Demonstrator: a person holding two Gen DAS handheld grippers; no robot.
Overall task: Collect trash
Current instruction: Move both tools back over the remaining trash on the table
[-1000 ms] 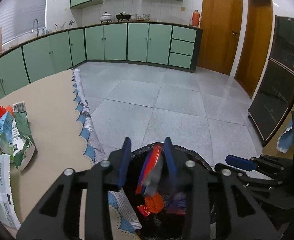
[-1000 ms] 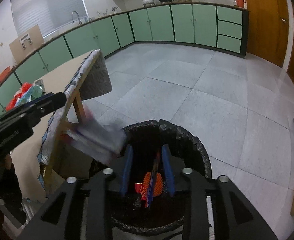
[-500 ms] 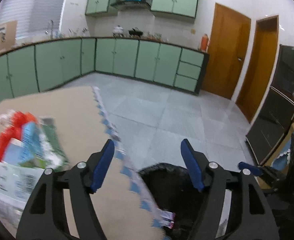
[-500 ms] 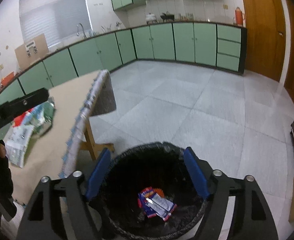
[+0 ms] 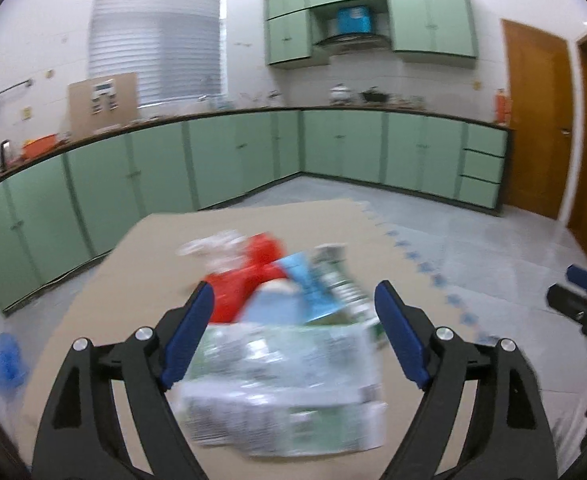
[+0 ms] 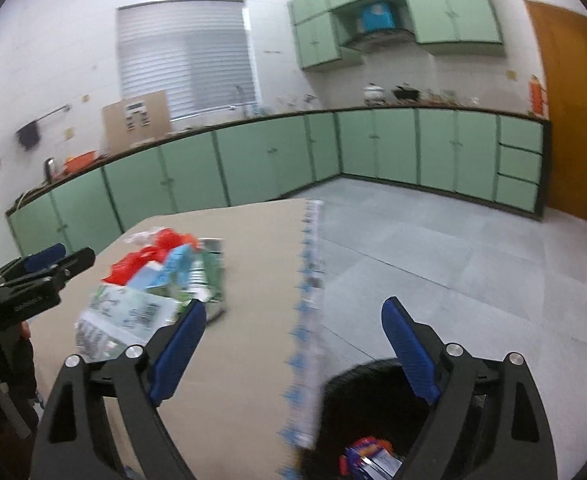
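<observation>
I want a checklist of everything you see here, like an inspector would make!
Surface: tan table with a blue-patterned cloth edge, mostly bare.
Job's things: pile of wrappers, red, blue, green and white, on the table; black-lined trash bin beside the table with a few wrappers inside.
Clutter: nothing seen beyond the pile.
Grippers: left gripper open and empty, facing the pile; right gripper open and empty, above table edge and bin. Both have just been opening.
Cables: nothing seen.
Surroundings: green kitchen cabinets, window blind, wooden doors, tiled floor.
</observation>
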